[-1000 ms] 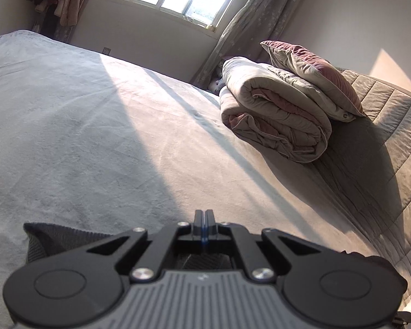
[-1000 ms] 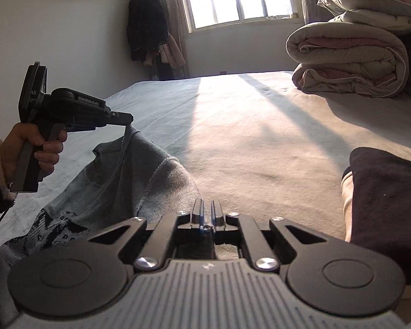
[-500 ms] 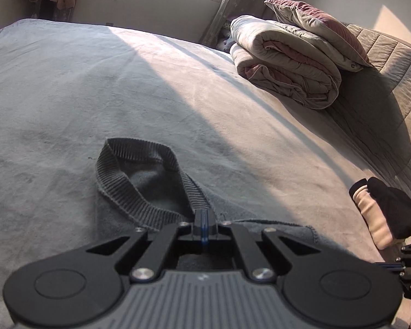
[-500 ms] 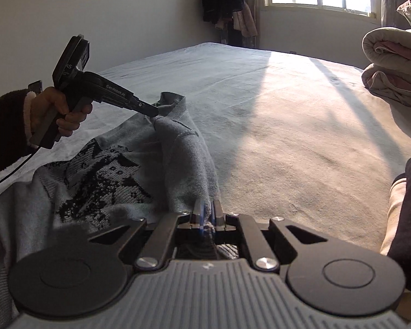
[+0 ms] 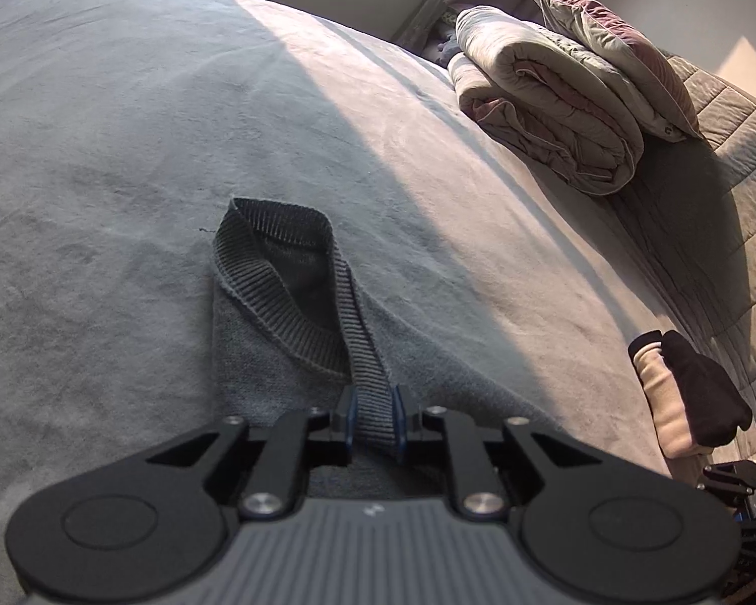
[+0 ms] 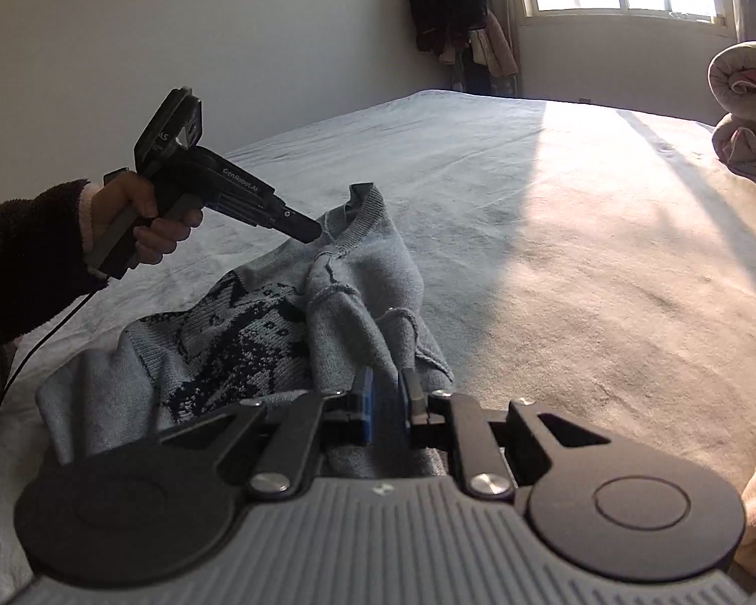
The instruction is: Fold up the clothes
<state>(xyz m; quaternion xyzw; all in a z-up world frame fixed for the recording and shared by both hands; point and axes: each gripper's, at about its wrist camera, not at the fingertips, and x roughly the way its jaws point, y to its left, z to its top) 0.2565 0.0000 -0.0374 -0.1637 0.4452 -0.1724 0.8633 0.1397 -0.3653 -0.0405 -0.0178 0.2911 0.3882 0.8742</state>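
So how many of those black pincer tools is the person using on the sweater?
2. The left gripper has the sweater's ribbed collar between its opening jaws. The right gripper is at the sweater's near edge, also opening.

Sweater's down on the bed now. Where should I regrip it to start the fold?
Judging by its pose, take the sweater by the ribbed collar: it stands up off the bed in an open loop. Come from above with the left hand-held gripper, whose jaws are opening around the band.
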